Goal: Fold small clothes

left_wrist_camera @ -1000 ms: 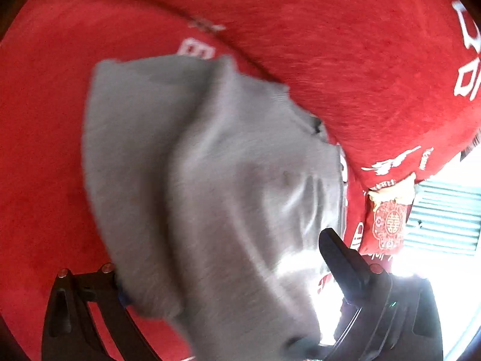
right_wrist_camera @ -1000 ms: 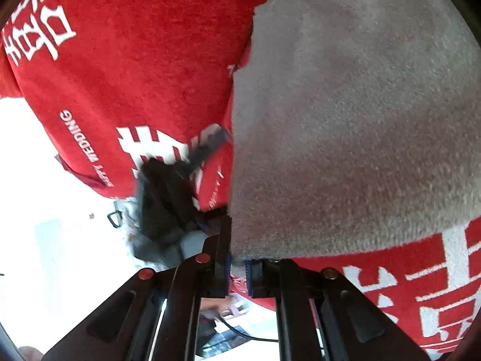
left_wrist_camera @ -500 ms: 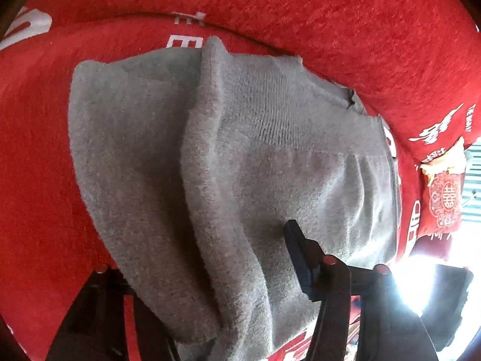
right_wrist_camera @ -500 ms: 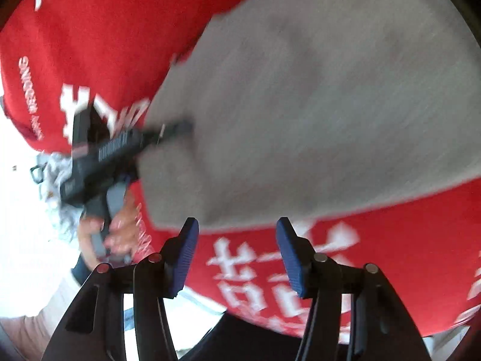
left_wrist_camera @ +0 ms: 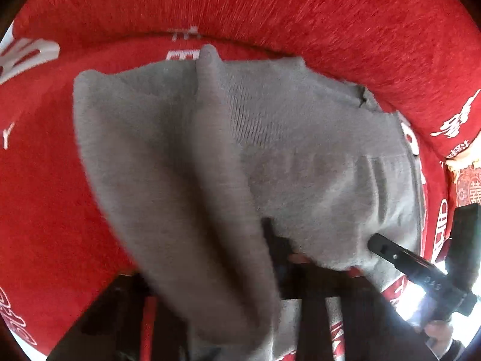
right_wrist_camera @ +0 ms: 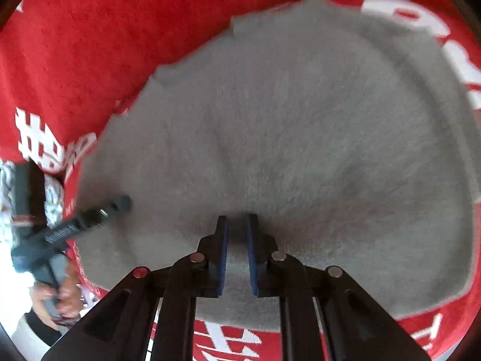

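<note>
The grey garment (right_wrist_camera: pixel 300 138) lies spread on the red cover (right_wrist_camera: pixel 75 45), filling most of the right wrist frame and the centre of the left wrist frame. The right tool (right_wrist_camera: pixel 237 240), at lower centre of its own frame, has its blue pads nearly together with a pinch of the garment's near edge between them, so it appears to hold cloth. The left tool (left_wrist_camera: pixel 285 258) is mostly buried: a thick fold drapes from upper centre down to the bottom of its frame, over the fingers, and whether it grips anything I cannot tell.

The main risk is a lopsided fold. If only the right tool has cloth, lifting would drag one side and bunch the rest. The pinch looks shallow (fleece this fluffy slips easily), so a quick pull could free it. The draped fold could also snag on the left tool and undo the layering.
</note>
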`<state>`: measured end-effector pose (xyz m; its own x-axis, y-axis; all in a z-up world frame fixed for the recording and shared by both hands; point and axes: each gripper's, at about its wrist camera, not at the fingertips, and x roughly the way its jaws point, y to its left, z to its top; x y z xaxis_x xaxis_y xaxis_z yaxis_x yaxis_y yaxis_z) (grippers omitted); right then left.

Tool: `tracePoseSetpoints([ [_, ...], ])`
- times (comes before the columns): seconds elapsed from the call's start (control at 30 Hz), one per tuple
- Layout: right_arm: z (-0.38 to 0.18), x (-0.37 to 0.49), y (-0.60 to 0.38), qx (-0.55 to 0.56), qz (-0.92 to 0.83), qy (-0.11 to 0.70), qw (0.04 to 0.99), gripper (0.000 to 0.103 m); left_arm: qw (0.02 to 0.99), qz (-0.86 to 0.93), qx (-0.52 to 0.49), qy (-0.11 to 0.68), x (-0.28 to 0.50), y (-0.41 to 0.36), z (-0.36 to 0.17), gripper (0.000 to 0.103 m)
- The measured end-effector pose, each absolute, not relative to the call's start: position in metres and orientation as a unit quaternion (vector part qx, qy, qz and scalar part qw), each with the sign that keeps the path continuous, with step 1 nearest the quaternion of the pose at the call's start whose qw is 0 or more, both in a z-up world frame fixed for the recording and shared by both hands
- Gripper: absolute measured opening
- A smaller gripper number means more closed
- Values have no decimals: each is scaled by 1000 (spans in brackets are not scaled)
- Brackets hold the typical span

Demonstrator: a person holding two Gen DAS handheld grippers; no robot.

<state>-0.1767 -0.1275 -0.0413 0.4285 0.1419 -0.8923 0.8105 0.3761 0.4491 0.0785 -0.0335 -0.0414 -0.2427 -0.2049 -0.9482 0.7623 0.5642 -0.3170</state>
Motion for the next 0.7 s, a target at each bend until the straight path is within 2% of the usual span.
tracePoseSetpoints([
  [0.2, -43, -187, -137, 533, -215, 454, 681, 11, 579, -470, 168, 645, 68, -47, 11, 18],
  [0.27, -41, -194, -143, 551, -205, 441, 678, 14, 577, -486, 158, 637, 61, -57, 28, 18],
  [0.47, -25, -227, -159, 588, -197, 392, 679, 14, 558, -553, 174, 593, 0, -119, 76, 18],
  [0.6, -15, -269, -179, 618, -205, 342, 677, 14, 543, -584, 221, 561, -57, -164, 82, 18],
  [0.7, -21, -299, -194, 645, -213, 313, 664, 19, 531, -591, 248, 555, -94, -189, 68, 18],
])
